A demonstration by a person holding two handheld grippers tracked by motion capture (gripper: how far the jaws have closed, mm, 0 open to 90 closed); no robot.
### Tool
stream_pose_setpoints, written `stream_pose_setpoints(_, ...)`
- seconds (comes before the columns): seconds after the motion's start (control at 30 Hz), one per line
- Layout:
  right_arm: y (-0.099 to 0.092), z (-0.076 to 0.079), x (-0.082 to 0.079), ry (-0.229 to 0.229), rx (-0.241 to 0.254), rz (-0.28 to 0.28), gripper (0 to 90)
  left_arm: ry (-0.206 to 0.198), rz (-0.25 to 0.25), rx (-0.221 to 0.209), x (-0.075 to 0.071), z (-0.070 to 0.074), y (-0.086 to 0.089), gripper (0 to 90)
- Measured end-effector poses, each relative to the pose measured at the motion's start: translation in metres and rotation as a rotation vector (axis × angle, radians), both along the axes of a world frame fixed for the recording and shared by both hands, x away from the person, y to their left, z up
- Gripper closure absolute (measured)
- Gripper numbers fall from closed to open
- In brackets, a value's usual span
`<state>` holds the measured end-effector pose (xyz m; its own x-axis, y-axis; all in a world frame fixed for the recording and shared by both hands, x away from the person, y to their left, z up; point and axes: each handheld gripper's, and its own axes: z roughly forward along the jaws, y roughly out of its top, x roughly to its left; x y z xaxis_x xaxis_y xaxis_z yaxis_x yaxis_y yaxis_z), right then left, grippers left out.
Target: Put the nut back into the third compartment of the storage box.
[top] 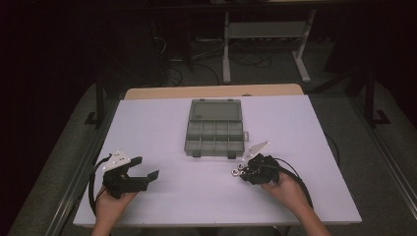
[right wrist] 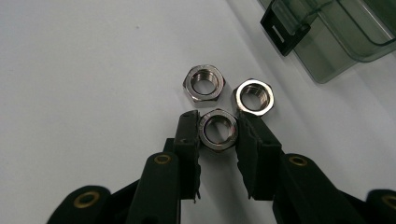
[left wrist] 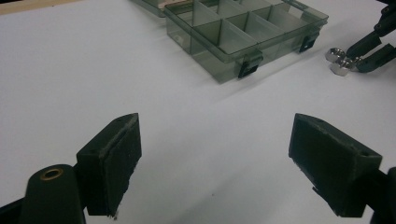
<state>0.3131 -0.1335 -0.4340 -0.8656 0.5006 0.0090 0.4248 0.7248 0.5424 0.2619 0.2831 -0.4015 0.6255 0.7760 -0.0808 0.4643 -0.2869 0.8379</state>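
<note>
So the biggest thing here is the desk (top: 162, 196), a white top with a strip of bare wood showing along the far edge. Sitting near the middle toward the far side is a smoky grey plastic organizer box (top: 215, 129), lid flipped open and lying flat behind it, with two rows of small compartments. From what I can see the compartments look empty, though the tinted plastic makes it hard to be sure. Two dark latches hang off its near edge.

Left gripper (top: 147, 169) is down at the near left of the desk, held in the person's hand, nowhere near the box or anything else. Its jaws are wide apart with nothing but bare desk between them, which is really obvious in the left gripper view (left wrist: 215, 163).

Right gripper (top: 243, 172) is at the near right, just off the box's near right corner. Its jaws are pinched in on a hex nut (right wrist: 218, 129), one pad on each side of it, and the nut is lying flat on the desk with the threaded hole facing up.

Two more steel hex nuts are right there in a little cluster: one (right wrist: 203, 83) just beyond the clamped nut and a bit to the left in the right gripper view, the other (right wrist: 254, 95) beyond it to the right, close against the jaw tip. All three are shiny, about the same size, and lie flat on the desk just beside the box's latch corner.
</note>
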Motion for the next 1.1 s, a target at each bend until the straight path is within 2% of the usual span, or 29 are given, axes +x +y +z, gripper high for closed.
stream_pose_setpoints(0.4,-0.001,0.002,-0.001,0.01,0.011,0.0,69.2,0.002,0.005,-0.005,0.0,-0.001,0.0,16.7)
stream_pose_setpoints(0.57,-0.002,0.011,-0.002,0.005,0.033,0.01,69.2,0.001,0.002,0.001,0.0,0.0,0.001,16.6)
stream_pose_setpoints(0.67,-0.003,0.021,0.001,0.019,0.056,0.001,69.2,0.001,0.001,0.001,0.0,0.0,0.0,16.6)
stream_pose_setpoints(0.8,-0.004,0.036,0.009,0.016,0.084,-0.003,69.2,0.012,0.016,-0.018,-0.001,-0.001,0.0,16.7)
stream_pose_setpoints(0.83,-0.003,0.04,0.012,0.018,0.089,-0.009,69.2,0.007,0.009,-0.009,-0.001,-0.001,0.0,16.7)
stream_pose_setpoints(0.9,-0.003,0.047,0.02,0.017,0.102,-0.014,69.2,0.003,0.012,-0.019,0.0,-0.001,0.0,16.7)
stream_pose_setpoints(1.03,-0.002,0.062,0.038,0.026,0.133,-0.027,69.1,0.014,0.01,-0.011,-0.001,0.0,0.001,16.7)
stream_pose_setpoints(1.1,0.001,0.067,0.046,0.02,0.13,-0.027,69.1,0.009,0.009,-0.014,0.0,0.0,0.001,16.6)
